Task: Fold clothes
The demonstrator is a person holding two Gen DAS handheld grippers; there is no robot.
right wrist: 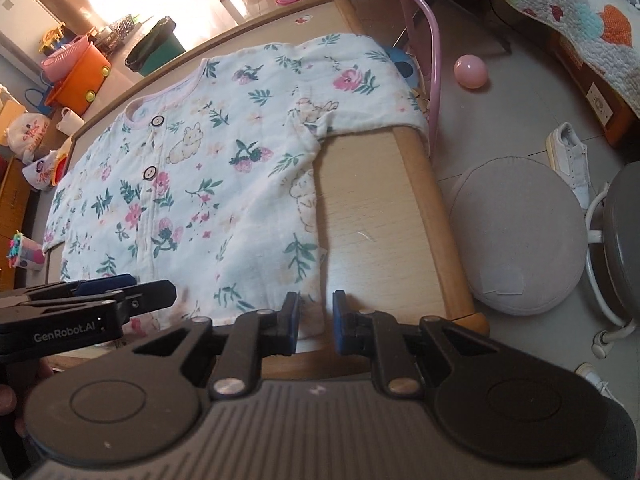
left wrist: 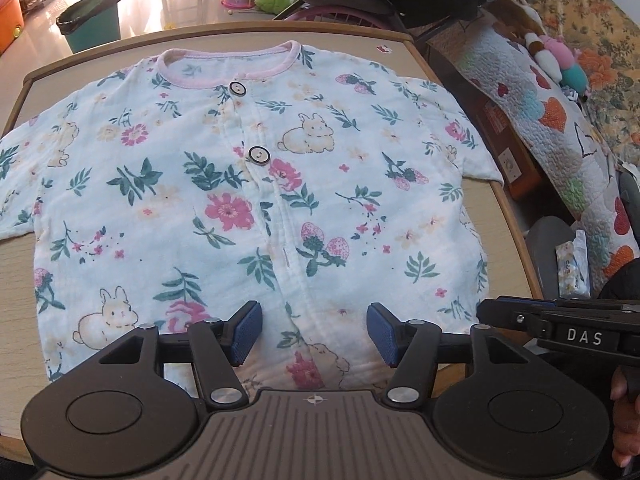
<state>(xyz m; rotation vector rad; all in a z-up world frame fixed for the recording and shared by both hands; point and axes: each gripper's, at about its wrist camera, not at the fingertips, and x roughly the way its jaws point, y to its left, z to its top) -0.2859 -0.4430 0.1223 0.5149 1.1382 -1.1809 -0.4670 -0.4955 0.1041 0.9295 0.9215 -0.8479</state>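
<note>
A white baby shirt printed with flowers, strawberries and rabbits lies flat and buttoned on the wooden table, its pink collar at the far side. My left gripper is open just above the middle of the near hem, one blue pad on each side of the button placket. In the right wrist view the shirt has its right sleeve draped over the table edge. My right gripper stands at the near right hem corner, jaws a narrow gap apart, with the corner showing between the pads. Both grippers appear in each other's view, right gripper and left gripper.
A green bin stands beyond the table's far left corner. On the floor to the right are a grey round cushion, a pink ball and a white shoe. A pink chair frame and a quilt flank the right edge.
</note>
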